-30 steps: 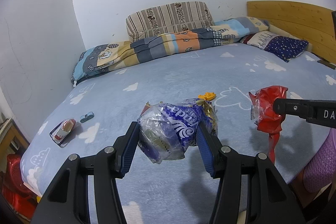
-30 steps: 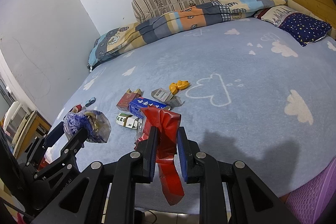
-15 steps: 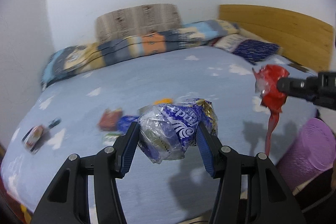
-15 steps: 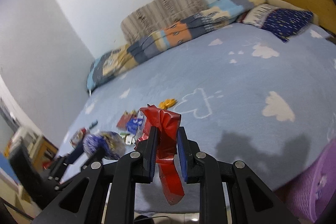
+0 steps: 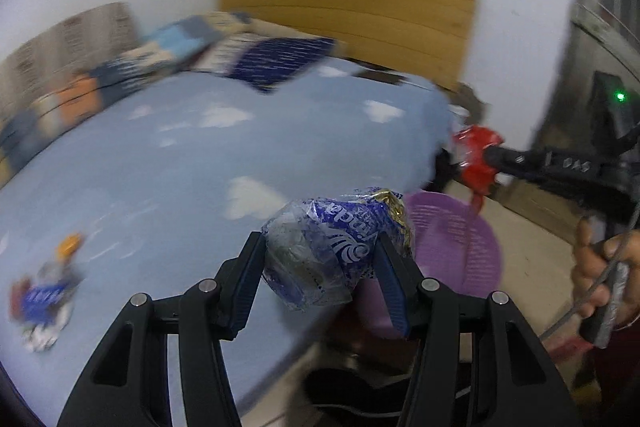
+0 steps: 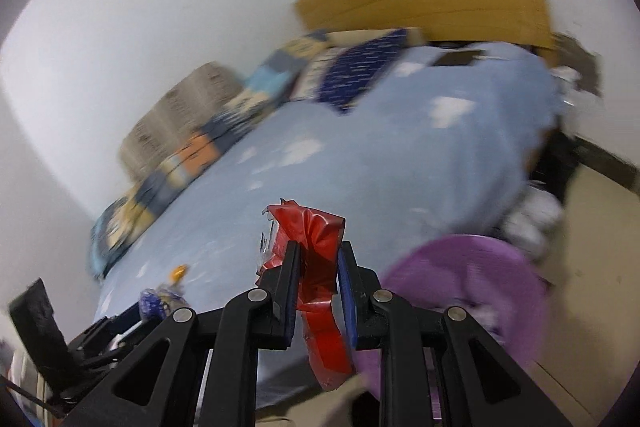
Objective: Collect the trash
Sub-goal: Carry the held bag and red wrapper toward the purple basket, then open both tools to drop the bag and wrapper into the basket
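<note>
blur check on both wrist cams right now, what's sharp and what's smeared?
Left wrist: left hand-held gripper and its blue wrapper are sharp; bed, pillows and leftover litter are streaked.
Right wrist: right hand-held gripper and red wrapper are crisp; bed and purple basket are smeared.

wrapper (image 6: 316, 259): red
bag (image 5: 332, 247): clear, blue print
basket (image 5: 476, 247): purple
sheet (image 5: 200, 167): light blue — white clouds
pillow (image 5: 280, 61): navy, white flecks — perhaps stars

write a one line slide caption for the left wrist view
Left gripper clamps a crumpled blue-and-clear wrapper beside the purple basket, while the right gripper carries a red wrapper.
</note>
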A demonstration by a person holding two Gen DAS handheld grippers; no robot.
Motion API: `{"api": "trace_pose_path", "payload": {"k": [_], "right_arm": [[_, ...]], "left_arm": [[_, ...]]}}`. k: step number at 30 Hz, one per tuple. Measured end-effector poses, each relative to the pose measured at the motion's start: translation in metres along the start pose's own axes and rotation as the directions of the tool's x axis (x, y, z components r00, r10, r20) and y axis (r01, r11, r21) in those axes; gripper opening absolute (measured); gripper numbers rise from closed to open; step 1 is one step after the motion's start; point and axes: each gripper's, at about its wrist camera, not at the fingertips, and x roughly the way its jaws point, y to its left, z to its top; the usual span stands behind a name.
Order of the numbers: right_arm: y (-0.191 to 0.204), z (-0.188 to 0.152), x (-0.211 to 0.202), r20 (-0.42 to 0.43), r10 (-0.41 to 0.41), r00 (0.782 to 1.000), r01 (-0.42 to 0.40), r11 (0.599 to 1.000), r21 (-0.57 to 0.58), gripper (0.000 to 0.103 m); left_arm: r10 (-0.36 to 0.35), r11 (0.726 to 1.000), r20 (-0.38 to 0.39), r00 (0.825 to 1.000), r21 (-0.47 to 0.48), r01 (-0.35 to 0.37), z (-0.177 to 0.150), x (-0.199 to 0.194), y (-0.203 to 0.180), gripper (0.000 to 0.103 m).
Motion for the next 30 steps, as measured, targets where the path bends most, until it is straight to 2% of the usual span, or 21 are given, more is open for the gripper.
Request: {"api": "trace_pose_path", "payload": {"k": [3,5,9,12,15,20,24,26,30], "right_arm": [[-0.033,0.000,-0.009,0.008,-0.058,0.998,0.058,0.997,0.048,0.020],[-0.054,-0.001,-0.014,0.012,-0.087,0.996,0.086,0.993,0.078,0.020],[-0.081,0.001,-0.013,0.012,-0.125,0.992,0.122,0.985,0.125,0.021],[-0.097,0.001,-0.014,0.013,-0.147,0.989,0.143,0.976,0.165,0.045],[-0.101,0.003,-0.017,0.028,-0.149,0.988,0.141,0.974,0.178,0.046],[-0.089,0.005,-0.016,0.032,-0.145,0.989,0.139,0.980,0.142,0.047],[-0.060,0.003,-0.002,0.002,-0.105,0.994,0.105,0.993,0.062,0.054],[-0.038,0.000,0.008,-0.018,-0.084,0.996,0.084,0.996,0.010,0.054],[0.014,-0.006,0.032,-0.074,-0.014,0.997,0.007,0.996,-0.093,0.054]], "left_arm": [[-0.092,0.995,-0.052,0.994,0.045,0.094,0.014,0.029,-0.032,0.054],[-0.150,0.985,-0.098,0.984,0.076,0.157,0.022,0.050,-0.052,0.054],[-0.176,0.972,-0.164,0.971,0.125,0.198,0.028,0.074,-0.078,0.056],[-0.179,0.974,-0.167,0.969,0.105,0.198,0.031,0.080,-0.080,0.065],[-0.179,0.977,-0.156,0.971,0.086,0.194,0.032,0.079,-0.077,0.066],[-0.105,0.992,-0.094,0.990,0.056,0.110,0.021,0.051,-0.049,0.066],[-0.013,1.000,-0.062,0.998,0.001,0.013,0.007,0.023,-0.012,0.067],[0.057,0.998,-0.051,0.997,-0.027,-0.058,-0.007,0.003,0.013,0.067],[0.185,0.980,-0.051,0.981,-0.067,-0.188,-0.031,-0.030,0.057,0.068]]}}
